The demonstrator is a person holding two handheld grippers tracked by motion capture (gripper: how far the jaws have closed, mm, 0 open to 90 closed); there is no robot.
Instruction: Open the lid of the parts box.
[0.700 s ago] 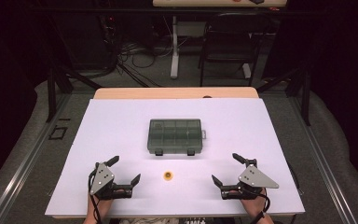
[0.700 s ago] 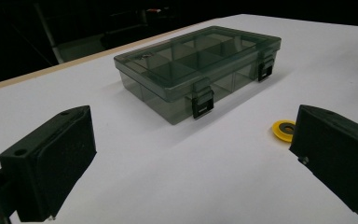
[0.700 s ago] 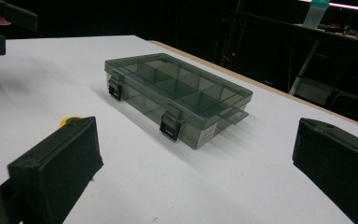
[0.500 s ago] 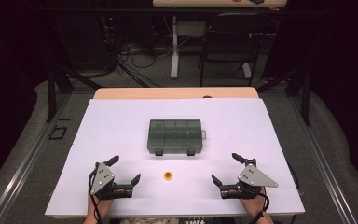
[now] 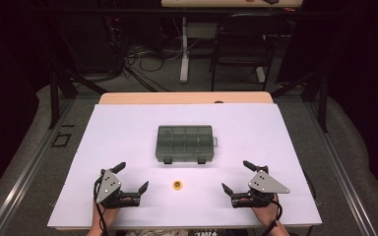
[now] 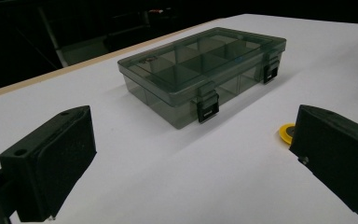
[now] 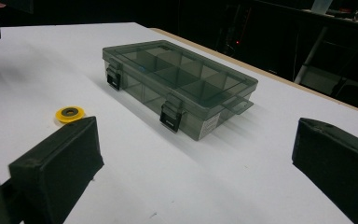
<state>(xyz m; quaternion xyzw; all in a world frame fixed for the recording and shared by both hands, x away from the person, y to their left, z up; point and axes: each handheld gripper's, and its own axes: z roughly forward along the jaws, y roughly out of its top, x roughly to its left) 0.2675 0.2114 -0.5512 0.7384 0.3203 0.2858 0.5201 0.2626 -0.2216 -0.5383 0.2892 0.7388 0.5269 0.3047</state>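
1. Nothing has moved since the earlier frames: both grippers and both objects keep their places.
2. Left gripper (image 5: 133,176): rests on the white table (image 5: 128,128) at 7 o'clock, jaws spread wide, nothing between them.
3. Right gripper (image 5: 237,176): rests at 5 o'clock, jaws equally wide, holding nothing.
4. Small yellow ring with dark centre (image 5: 177,185): lies flat between the grippers, at 6 o'clock from the box, apart from both.
5. Smoke-grey transparent plastic compartment box (image 5: 184,143): sits mid-table, lid shut, two black latches (image 6: 208,106) facing the person.
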